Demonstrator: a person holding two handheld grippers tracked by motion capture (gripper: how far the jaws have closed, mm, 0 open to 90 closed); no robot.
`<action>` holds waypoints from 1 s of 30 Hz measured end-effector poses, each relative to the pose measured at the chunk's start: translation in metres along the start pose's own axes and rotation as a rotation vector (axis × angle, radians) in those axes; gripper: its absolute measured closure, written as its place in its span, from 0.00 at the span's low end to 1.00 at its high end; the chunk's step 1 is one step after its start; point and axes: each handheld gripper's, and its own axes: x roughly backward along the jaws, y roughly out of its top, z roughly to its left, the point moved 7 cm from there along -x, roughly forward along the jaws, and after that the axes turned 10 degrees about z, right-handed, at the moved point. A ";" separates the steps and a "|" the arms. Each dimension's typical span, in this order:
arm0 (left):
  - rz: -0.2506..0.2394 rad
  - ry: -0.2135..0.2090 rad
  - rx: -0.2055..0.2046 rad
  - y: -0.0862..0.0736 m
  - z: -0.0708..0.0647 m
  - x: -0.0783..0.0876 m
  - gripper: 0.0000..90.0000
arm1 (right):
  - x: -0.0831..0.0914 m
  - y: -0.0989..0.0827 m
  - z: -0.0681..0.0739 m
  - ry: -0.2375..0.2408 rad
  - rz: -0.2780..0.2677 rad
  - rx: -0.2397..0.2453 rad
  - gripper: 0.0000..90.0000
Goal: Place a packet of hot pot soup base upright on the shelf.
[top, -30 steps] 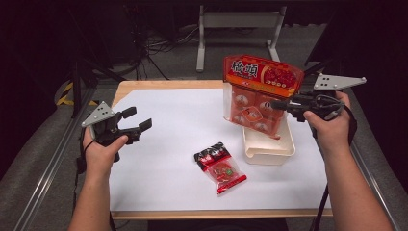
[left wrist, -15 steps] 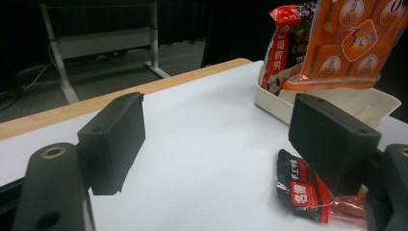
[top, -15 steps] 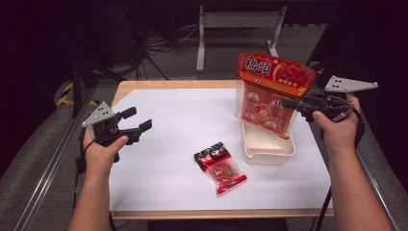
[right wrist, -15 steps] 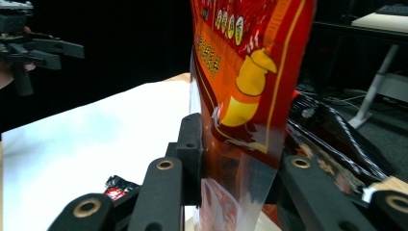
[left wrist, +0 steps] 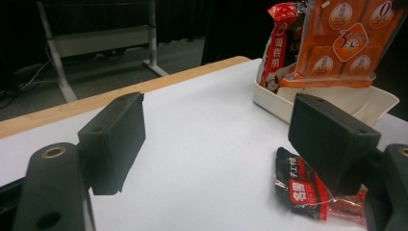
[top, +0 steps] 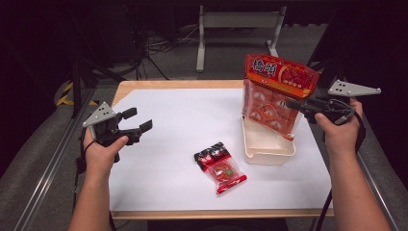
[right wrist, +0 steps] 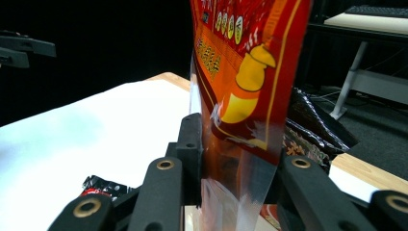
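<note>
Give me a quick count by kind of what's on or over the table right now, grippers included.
Grippers: 2, the left gripper open over the table, the right gripper shut on the orange bag.
Snack packs: 3, the orange bag, a red pack standing in the tray, and a small pack lying on the table.
Trays: 1, the cream tray.
Total: 6.

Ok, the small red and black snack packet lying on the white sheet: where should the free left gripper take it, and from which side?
Probably from above, across the narrow width of the small red and black snack packet. It lies flat and slanted, black end toward the left gripper, so turn the open jaws to span its long edges mid-body, where it looks fuller than the flat sealed ends.
</note>
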 end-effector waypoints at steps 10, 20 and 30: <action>0.003 -0.002 0.001 -0.001 0.001 0.001 0.24 | -0.008 -0.012 -0.002 -0.014 0.005 -0.022 0.79; 0.008 -0.001 0.002 -0.001 0.001 0.000 0.24 | -0.016 -0.029 -0.005 -0.032 0.041 -0.041 0.79; 0.022 -0.007 -0.002 -0.002 -0.001 -0.003 0.23 | -0.017 -0.038 -0.005 -0.047 0.058 -0.052 0.79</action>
